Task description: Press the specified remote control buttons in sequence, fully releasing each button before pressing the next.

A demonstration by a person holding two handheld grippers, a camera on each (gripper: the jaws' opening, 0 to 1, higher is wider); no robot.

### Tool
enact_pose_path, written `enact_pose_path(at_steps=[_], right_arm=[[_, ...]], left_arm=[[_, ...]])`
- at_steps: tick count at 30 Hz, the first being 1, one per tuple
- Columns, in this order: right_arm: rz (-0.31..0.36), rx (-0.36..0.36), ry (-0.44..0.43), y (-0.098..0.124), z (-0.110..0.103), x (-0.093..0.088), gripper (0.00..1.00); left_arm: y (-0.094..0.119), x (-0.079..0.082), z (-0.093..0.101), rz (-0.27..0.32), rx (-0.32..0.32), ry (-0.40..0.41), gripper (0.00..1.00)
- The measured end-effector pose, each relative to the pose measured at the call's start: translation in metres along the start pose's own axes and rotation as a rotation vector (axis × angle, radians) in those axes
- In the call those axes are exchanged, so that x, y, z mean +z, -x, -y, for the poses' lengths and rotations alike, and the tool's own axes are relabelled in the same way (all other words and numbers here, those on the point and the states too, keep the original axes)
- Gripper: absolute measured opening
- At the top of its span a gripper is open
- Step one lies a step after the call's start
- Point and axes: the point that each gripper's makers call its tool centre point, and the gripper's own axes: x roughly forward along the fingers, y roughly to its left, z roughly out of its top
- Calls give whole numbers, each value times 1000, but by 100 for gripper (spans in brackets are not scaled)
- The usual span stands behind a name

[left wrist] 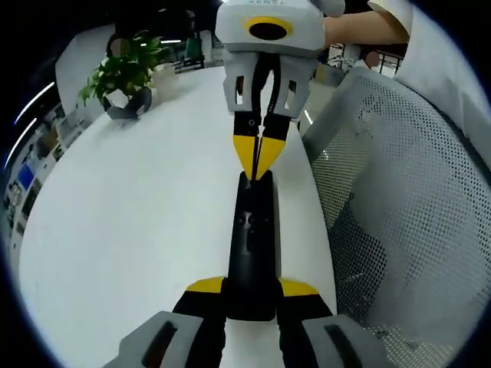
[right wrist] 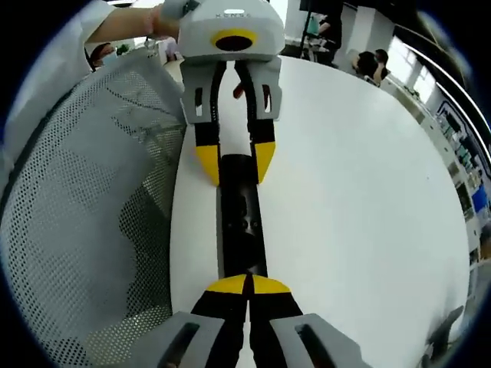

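Note:
A long black remote control [left wrist: 252, 238] lies on the white table [left wrist: 138, 215], running lengthwise away from the camera. In the left gripper view, my left gripper [left wrist: 252, 287] holds the remote's near end between its yellow-tipped jaws. My right gripper [left wrist: 257, 165] comes from the top, shut, its joined tips resting on the remote's far end. In the right gripper view the remote [right wrist: 240, 222] shows small round buttons. My right gripper [right wrist: 247, 285] is shut there, tips down on the near end. The left gripper [right wrist: 235, 163] clasps the far end from both sides.
A grey mesh chair back [left wrist: 399, 192] stands close along the table's edge, also seen as the mesh chair [right wrist: 84, 199]. A potted plant [left wrist: 123, 77] sits at the table's far left. Bare white table [right wrist: 353, 192] spreads to the right, and people [right wrist: 368, 61] sit beyond.

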Motion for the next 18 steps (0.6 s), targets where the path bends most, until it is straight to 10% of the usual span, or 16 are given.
enact_pose_path(at_steps=[6,11,18], right_arm=[[-48,-34,92,-2,0,0,0],[77,-26,-152,1,3,1,0],[169,-9,-190,5,3,7,0]], left_arm=[[-1,1,0,11,-3,0,24],[-1,1,0,4,-2,2,24],[-2,1,0,-21,6,12,24]])
